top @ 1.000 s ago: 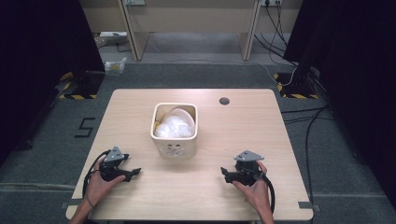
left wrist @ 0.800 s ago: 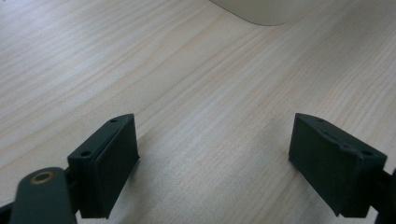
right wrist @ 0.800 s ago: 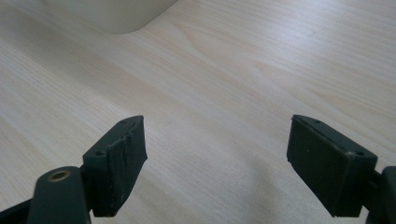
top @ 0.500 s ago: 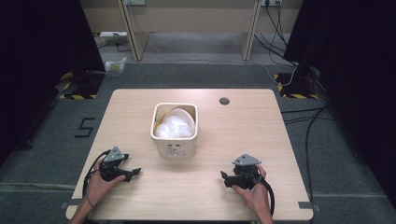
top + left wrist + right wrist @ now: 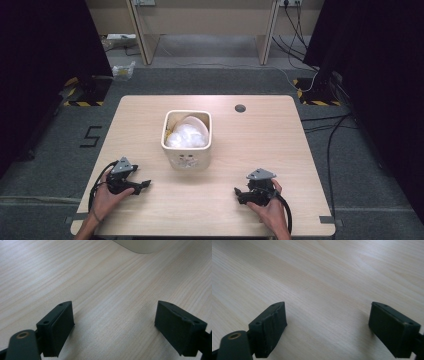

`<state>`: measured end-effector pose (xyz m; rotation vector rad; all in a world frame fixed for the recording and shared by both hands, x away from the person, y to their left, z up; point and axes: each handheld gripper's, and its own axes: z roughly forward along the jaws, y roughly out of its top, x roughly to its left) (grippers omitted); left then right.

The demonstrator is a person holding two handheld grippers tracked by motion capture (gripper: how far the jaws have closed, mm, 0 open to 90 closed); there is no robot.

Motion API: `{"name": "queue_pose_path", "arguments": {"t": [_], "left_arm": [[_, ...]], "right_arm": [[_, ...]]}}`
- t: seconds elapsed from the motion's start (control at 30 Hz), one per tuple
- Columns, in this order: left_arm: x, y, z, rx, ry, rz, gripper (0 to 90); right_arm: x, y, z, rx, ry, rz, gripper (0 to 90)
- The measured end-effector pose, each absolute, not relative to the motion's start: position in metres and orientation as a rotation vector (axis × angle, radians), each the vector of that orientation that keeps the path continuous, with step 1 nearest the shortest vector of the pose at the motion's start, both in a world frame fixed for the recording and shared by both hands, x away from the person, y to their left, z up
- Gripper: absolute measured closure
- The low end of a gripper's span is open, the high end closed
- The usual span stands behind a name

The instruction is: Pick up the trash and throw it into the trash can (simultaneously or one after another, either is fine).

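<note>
On table [image 5: 280,145], centre, slightly left: cream square bin [image 5: 187,150] standing upright, holding a white bowl [image 5: 192,125] tilted against the back wall, w/ crumpled white plastic or film [image 5: 186,138] in front of it; something yellow at the inner left edge, too small to identify. Contents all inside; nothing loose on the tabletop nearby.

Left gripper [image 5: 142,184] rests low at near-left edge, jaws spread wide, nothing between them, pointing toward the bin. Its own view shows bare wood and the bin's base corner [image 5: 140,246] ahead.

Right gripper [image 5: 239,192] near-right, well apart from bin; jaws have just been opening, now wide, nothing between.

Assessment: no contact w/ bin or contents. Judged either not begun or wholly finished; can't tell which. If begun, approach and grasp are both outstanding.
</note>
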<state>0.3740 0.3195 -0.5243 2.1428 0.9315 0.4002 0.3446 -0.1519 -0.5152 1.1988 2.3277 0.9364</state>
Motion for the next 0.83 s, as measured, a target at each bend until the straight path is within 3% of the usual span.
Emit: {"name": "queue_pose_path", "arguments": {"t": [0.83], "left_arm": [[0.3739, 0.3195, -0.5243, 2.142, 0.933, 0.401, 14.7]], "right_arm": [[0.3445, -0.1508, -0.5183, 1.182, 2.329, 0.965, 7.9]]}}
